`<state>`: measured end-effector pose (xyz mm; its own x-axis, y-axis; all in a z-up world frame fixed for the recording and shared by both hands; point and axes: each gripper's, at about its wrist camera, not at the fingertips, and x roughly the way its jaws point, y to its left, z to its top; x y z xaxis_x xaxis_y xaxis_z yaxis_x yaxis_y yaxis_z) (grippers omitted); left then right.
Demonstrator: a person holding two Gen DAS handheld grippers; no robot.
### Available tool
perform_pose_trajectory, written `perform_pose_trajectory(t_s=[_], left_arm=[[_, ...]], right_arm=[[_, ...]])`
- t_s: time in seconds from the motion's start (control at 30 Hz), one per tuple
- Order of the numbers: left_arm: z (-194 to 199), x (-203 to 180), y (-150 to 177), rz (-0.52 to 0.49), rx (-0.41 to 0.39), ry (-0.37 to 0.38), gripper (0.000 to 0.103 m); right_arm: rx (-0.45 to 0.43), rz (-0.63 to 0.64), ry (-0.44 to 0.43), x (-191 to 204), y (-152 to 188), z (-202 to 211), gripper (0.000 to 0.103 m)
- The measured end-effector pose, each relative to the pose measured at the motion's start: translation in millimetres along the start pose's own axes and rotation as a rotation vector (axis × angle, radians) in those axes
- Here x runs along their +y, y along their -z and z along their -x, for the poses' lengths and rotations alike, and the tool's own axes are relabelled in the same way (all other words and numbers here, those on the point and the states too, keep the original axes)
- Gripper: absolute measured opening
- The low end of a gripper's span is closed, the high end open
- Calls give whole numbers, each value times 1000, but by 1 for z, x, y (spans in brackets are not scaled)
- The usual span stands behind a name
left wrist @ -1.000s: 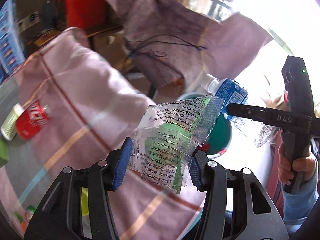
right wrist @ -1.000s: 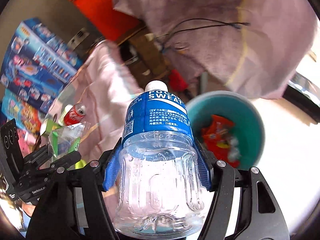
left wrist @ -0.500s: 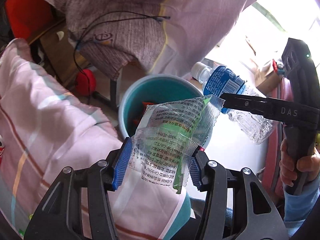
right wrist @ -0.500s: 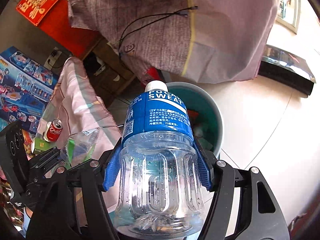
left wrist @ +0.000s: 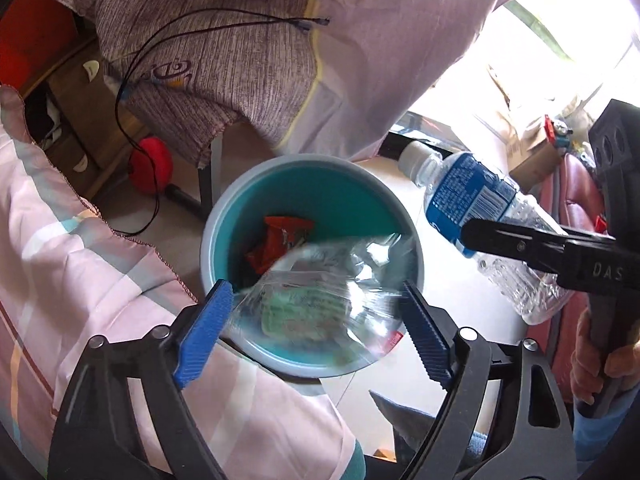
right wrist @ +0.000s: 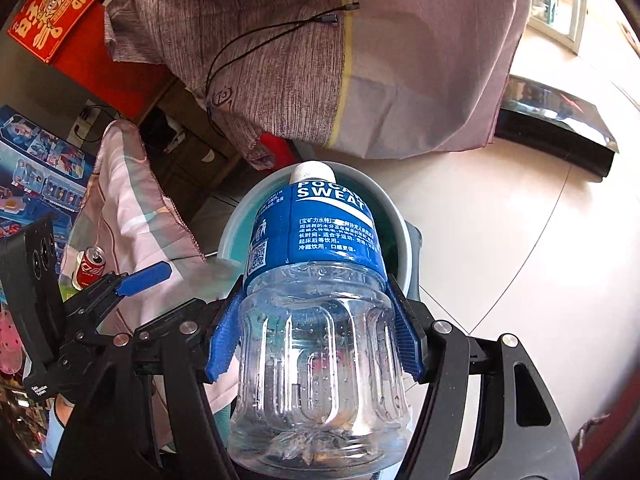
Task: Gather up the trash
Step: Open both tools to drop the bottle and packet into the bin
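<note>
A round teal bin (left wrist: 240, 216) stands on the floor with a red wrapper (left wrist: 280, 240) inside; its rim also shows in the right wrist view (right wrist: 236, 224). My left gripper (left wrist: 316, 332) is open above the bin, and a clear plastic wrapper with green print (left wrist: 320, 300), blurred, is dropping between the blue pads. My right gripper (right wrist: 312, 340) is shut on an empty Pocari Sweat bottle (right wrist: 320, 300) with a blue label, held beside the bin's right rim, as the left wrist view (left wrist: 480, 216) shows.
A pink striped cloth (left wrist: 80, 272) covers the table left of the bin. A grey-purple cloth (left wrist: 240, 48) with a black cable hangs behind it. A red soda can (right wrist: 91, 268) stands on the table. Pale tiled floor (right wrist: 500, 240) lies to the right.
My left gripper opened and let go of the clear wrapper, which now falls toward the bin. Both grippers moved closer over the bin. The right gripper still holds the bottle.
</note>
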<state>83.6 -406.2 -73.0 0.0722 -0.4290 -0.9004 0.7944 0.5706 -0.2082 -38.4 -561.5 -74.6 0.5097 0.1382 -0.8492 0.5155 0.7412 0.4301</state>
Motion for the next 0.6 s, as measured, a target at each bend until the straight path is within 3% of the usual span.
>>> perform_pose_trajectory(t_s=[0.43,0.6], left_arm=[[10,23,15,48,5,-29,96],[15,26,19,44,0,-32,97]], right_arm=[[38,28,-2,19,-6,-17,63],[46,20,-3,24,-7,-20,72]])
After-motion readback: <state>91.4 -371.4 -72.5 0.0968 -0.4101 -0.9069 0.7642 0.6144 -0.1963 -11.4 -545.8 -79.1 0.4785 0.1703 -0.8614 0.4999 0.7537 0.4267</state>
